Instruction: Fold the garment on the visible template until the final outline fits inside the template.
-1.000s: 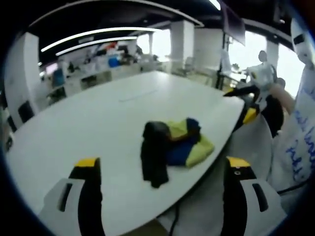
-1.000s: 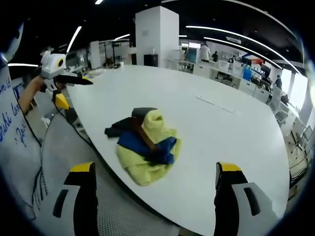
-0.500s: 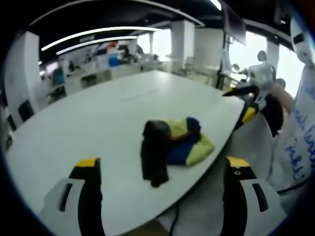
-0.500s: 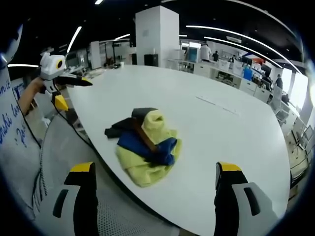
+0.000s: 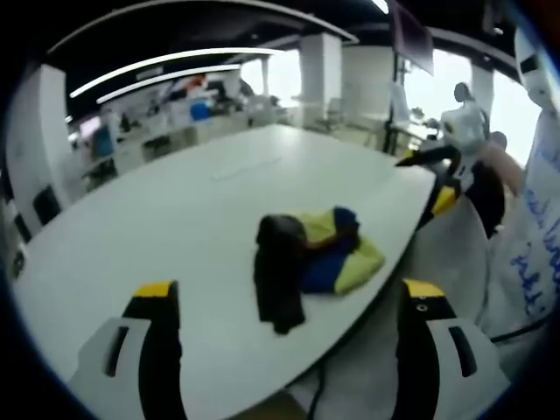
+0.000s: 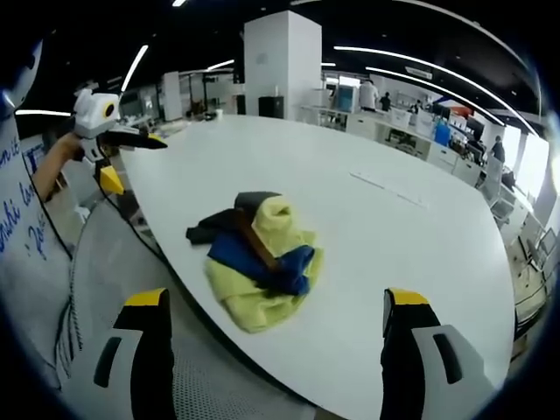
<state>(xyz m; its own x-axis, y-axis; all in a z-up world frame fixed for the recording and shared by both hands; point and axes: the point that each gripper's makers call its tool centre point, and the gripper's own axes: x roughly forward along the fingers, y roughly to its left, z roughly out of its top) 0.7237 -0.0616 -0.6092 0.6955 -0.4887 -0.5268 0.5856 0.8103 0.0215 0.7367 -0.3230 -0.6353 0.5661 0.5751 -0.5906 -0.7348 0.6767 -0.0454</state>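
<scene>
My left hand-held gripper [image 5: 280, 302] and right hand-held gripper [image 6: 271, 306] hang wide open, holding nothing, off the tabletop [image 6: 394, 236] edge. The garment [image 6: 258, 258] lies crumpled near that edge. I'd spread it flat first, each pinching a single layer at the hem.

Both views look down from off the near edge of the large white oval table [image 5: 175, 219] [image 6: 394, 236] (left gripper view from the left, right gripper view from the right), sharing its crumpled yellow, blue and black garment [image 5: 311, 258] [image 6: 258, 258].
</scene>
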